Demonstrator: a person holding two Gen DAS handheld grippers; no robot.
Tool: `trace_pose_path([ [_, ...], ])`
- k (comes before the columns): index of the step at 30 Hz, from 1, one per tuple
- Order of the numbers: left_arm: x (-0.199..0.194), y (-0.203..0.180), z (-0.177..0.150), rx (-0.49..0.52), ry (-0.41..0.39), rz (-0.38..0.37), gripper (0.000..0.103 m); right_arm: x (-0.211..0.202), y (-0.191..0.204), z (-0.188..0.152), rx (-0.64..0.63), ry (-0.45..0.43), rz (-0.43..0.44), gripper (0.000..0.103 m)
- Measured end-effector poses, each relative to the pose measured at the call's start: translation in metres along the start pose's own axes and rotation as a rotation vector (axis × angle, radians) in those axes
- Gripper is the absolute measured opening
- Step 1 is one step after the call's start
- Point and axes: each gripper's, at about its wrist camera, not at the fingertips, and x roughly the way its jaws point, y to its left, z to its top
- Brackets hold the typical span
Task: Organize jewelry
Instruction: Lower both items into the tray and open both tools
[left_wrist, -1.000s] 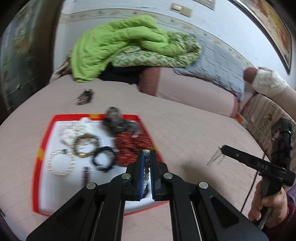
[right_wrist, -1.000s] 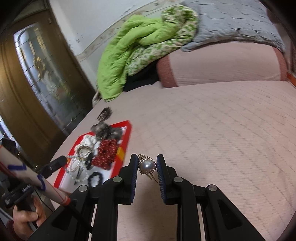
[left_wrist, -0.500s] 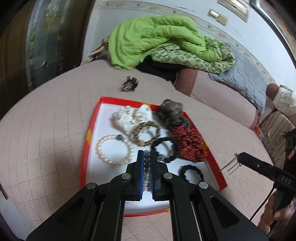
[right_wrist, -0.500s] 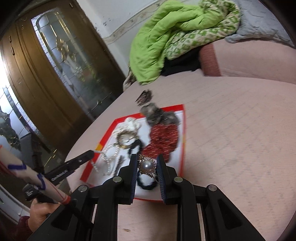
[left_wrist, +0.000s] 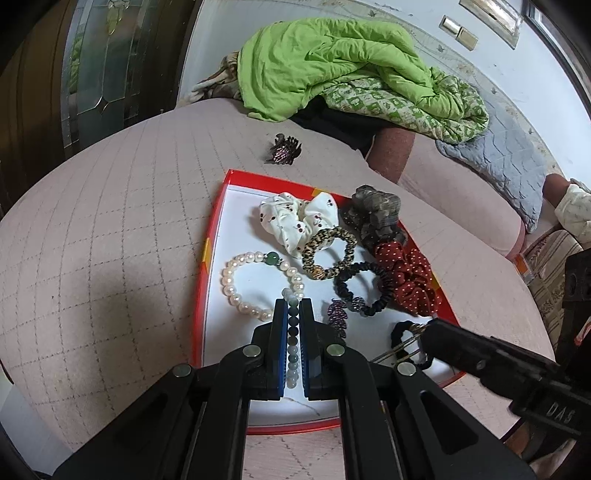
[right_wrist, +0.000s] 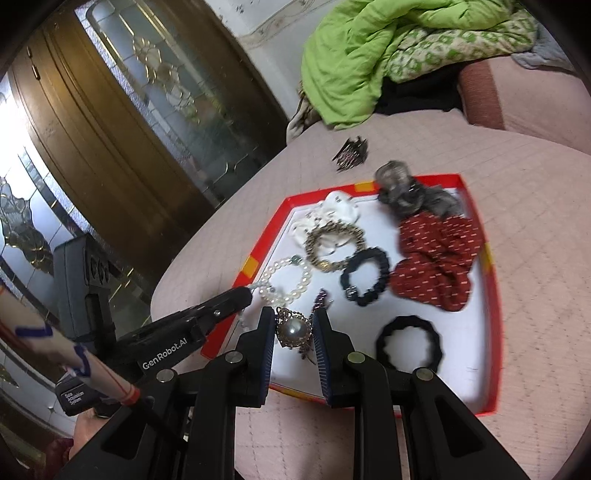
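A red-rimmed white tray (left_wrist: 212, 236) (right_wrist: 491, 280) lies on the pink bed. It holds a pearl bracelet (left_wrist: 240, 291) (right_wrist: 295, 273), several scrunchies and hair ties. My left gripper (left_wrist: 293, 308) is shut on a green-grey bead bracelet (left_wrist: 292, 343), held just above the tray's near part. My right gripper (right_wrist: 294, 325) is shut on a pearl brooch (right_wrist: 293, 330) with gold trim, over the tray's near left corner. The right gripper's finger shows in the left wrist view (left_wrist: 480, 354).
A dark hair claw (left_wrist: 282, 149) (right_wrist: 349, 153) lies on the bed beyond the tray. A green quilt (left_wrist: 332, 66) and pillows are piled at the back. A wooden glass door (right_wrist: 110, 110) stands at the left.
Both grippers have moved in over the tray and lower, each holding its piece. The right gripper now sits beside the left one above the tray's near edge.
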Motion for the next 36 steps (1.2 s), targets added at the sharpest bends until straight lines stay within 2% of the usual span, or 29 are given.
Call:
trace_pose_path([
  [7,0.008,0.000,-0.001,0.024,0.019,0.031,0.005,0.019,-0.006,-0.007,-0.004,0.041,-0.043,0.023],
  [18,0.012,-0.007,-0.003,0.059,0.034,0.059,0.006,0.027,-0.024,-0.016,-0.003,0.068,-0.107,0.023],
  [36,0.019,-0.009,-0.005,0.081,0.057,0.089,0.005,0.033,-0.030,-0.024,-0.009,0.095,-0.133,0.024],
])
